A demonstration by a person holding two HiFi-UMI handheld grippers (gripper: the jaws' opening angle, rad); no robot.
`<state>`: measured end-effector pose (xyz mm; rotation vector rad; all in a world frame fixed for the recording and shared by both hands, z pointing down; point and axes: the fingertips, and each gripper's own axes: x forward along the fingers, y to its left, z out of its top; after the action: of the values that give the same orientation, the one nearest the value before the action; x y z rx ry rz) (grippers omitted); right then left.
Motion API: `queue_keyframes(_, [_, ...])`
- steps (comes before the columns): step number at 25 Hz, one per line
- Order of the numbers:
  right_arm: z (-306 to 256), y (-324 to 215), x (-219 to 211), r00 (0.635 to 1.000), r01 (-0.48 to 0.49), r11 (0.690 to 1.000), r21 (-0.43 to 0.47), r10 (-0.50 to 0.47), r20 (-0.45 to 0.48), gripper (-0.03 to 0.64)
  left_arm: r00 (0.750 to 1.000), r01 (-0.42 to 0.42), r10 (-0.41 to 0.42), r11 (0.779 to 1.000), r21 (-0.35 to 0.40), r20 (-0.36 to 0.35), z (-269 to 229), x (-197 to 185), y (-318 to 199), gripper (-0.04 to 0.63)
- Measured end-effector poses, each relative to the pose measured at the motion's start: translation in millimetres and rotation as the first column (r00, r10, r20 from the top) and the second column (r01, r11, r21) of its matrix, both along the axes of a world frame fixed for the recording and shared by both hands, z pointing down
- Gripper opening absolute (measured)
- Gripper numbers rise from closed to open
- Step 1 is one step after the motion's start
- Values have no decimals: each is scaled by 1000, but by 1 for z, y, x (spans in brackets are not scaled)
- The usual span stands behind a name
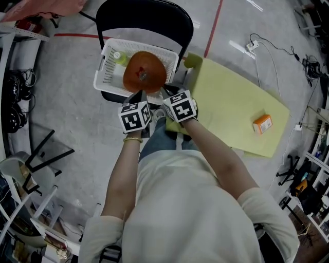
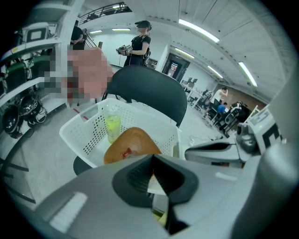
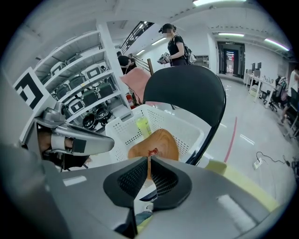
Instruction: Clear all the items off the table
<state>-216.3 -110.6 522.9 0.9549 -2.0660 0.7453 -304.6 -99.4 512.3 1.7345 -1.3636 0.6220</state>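
Note:
A round brown wooden bowl (image 1: 145, 72) lies tilted in the white basket (image 1: 109, 64) on a black chair, beside a green bottle (image 1: 120, 57). My left gripper (image 1: 138, 95) and right gripper (image 1: 165, 93) hover side by side at the basket's near rim, just short of the bowl. Both are shut with nothing between the pads. In the left gripper view the bowl (image 2: 131, 144) sits beyond the closed left gripper (image 2: 153, 159). The right gripper view shows the bowl (image 3: 156, 142) and bottle (image 3: 142, 126) past the right gripper (image 3: 148, 161). An orange box (image 1: 262, 124) rests on the yellow table (image 1: 231, 102).
The black chair (image 1: 149, 15) carries the basket, left of the table. A small green object (image 1: 193, 60) sits at the table's far corner. Shelves and gear line the left side (image 1: 15, 102). A cable and plug lie on the floor (image 1: 252, 45). People stand in the background (image 3: 175, 44).

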Motion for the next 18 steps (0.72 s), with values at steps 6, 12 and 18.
queue_keyframes(6, [-8,8,16,1000,-23,1000,15,23,7,5,1000,-31,31,1000,4,-2,-5,20,9,9])
queue_keyframes(12, [-18,17,31,998,-57,998,30,57,23,2,996,-86,86,996,11,-3,-12,43,19,9])
queue_keyframes(18, [-25,28,57,994,-106,993,43,105,32,2,992,-125,125,992,16,-14,-20,71,28,9])
